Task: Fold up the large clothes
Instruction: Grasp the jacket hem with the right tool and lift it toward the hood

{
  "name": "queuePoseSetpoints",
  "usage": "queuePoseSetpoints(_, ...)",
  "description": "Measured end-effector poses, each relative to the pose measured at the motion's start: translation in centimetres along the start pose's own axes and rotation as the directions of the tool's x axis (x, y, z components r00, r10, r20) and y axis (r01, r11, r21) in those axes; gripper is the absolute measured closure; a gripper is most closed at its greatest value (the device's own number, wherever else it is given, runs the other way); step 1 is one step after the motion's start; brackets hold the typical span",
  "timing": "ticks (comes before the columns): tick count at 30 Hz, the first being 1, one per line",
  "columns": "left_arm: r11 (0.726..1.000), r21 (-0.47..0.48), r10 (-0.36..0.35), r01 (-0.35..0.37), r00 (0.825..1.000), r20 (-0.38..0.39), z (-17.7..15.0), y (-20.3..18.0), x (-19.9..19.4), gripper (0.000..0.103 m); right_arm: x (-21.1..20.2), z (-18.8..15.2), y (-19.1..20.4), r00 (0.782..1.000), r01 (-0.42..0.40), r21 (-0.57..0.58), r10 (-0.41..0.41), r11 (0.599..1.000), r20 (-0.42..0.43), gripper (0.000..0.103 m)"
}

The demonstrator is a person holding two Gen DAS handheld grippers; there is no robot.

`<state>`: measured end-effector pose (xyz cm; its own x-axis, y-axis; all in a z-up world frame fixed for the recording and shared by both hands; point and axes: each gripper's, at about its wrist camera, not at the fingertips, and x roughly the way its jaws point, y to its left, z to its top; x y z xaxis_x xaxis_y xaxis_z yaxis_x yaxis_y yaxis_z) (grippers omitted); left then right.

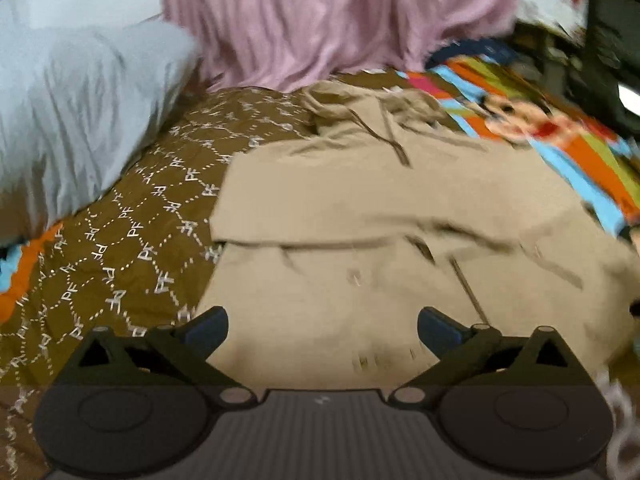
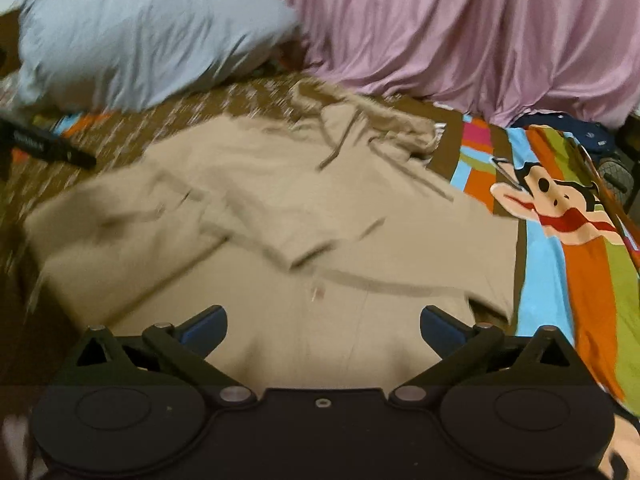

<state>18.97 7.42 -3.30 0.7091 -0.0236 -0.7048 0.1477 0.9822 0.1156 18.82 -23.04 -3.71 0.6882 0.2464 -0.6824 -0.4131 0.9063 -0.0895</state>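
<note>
A large beige hoodie (image 1: 360,216) lies spread on the bed, hood and drawstrings at the far end, with one sleeve folded across its body. In the right wrist view the same hoodie (image 2: 280,216) fills the middle, a sleeve laid over its chest. My left gripper (image 1: 322,326) hangs above the hoodie's near hem, wide open, nothing between its blue pads. My right gripper (image 2: 323,326) hovers the same way over the near hem, wide open and empty. Both pictures are blurred.
A brown patterned bedspread (image 1: 132,240) lies under the hoodie. A grey pillow (image 1: 80,112) sits at the far left, a pink curtain (image 1: 320,20) hangs behind. A striped cartoon blanket (image 2: 560,240) covers the right side. A dark object (image 2: 48,144) lies at the left edge.
</note>
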Motion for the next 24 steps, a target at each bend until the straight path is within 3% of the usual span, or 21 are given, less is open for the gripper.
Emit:
queuePoseSetpoints(8, 0.993, 0.112, -0.020, 0.025, 0.999, -0.048, -4.6, -3.7, -2.3, 0.000, -1.7, -5.4, 4.7, 0.991, 0.002, -0.179, -0.025, 0.984, -0.129, 0.001)
queuePoseSetpoints(13, 0.982, 0.186, -0.006, 0.020, 0.997, -0.076, -6.3, -4.9, -1.8, 0.000, -0.6, -5.5, 6.2, 0.987, 0.080, -0.269, -0.114, 0.960, -0.113, 0.001)
queuePoseSetpoints(17, 0.959, 0.277, 0.095, -0.065, 0.991, -0.098, -6.9, -5.8, -0.2, 0.001, 0.8, -5.3, 6.4, 0.979, 0.145, -0.321, -0.182, 0.936, -0.089, 0.001)
queuePoseSetpoints(20, 0.924, 0.352, 0.188, -0.148, 0.979, -0.082, -6.9, -6.2, 1.0, 0.005, 1.2, -5.6, 6.1, 0.983, 0.141, -0.332, -0.172, 0.933, -0.067, 0.004)
queuePoseSetpoints(24, 0.915, 0.366, 0.203, -0.169, 0.978, -0.057, -6.5, -5.3, 1.4, 0.006, 0.6, -6.0, 5.4, 0.982, 0.139, -0.290, -0.169, 0.947, -0.082, 0.010)
